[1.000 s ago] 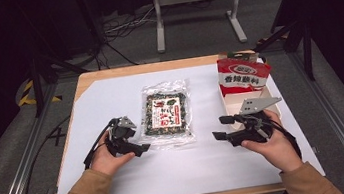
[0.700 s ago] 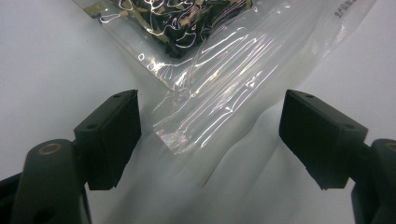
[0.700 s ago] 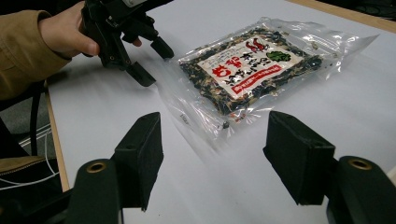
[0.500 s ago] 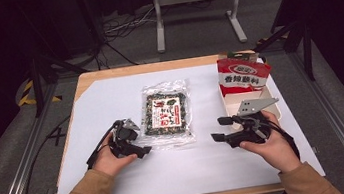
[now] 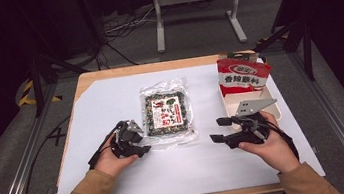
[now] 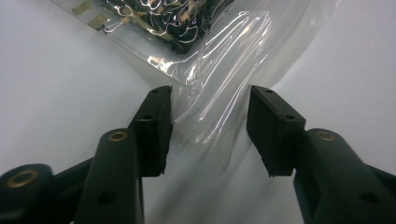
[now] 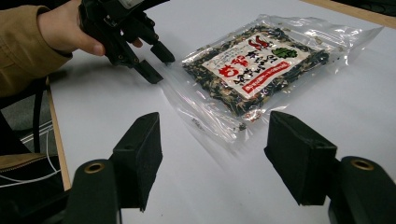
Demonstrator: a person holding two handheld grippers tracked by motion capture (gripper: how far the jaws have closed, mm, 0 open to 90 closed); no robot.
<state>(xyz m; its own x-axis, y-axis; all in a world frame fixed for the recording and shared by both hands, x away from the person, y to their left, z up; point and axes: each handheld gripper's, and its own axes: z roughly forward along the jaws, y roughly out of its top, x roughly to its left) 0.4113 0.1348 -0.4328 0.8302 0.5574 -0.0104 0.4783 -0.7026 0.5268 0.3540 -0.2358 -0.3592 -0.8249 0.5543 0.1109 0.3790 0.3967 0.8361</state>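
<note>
A clear packet (image 5: 164, 113) of dark dried flakes with a red and white label lies flat on the white table cover. My left gripper (image 5: 142, 138) is at its near left corner. In the left gripper view the left gripper (image 6: 210, 93) is open, and the packet's (image 6: 187, 28) clear plastic edge lies between the two jaws. My right gripper (image 5: 215, 129) is open a short way right of the packet, holding nothing. In the right gripper view the right gripper (image 7: 215, 126) faces the packet (image 7: 261, 60), and the left gripper (image 7: 154, 60) shows at the packet's far corner.
A red printed bag (image 5: 243, 75) stands upright in a cream tray (image 5: 274, 106) at the right, just behind my right hand. The white cover (image 5: 109, 95) spans most of the wooden table (image 5: 82, 81). A metal stand (image 5: 193, 3) and cables sit on the floor beyond.
The left gripper has edged slightly toward the packet's corner. The right gripper has shifted a little to the left. The packet has not moved.
</note>
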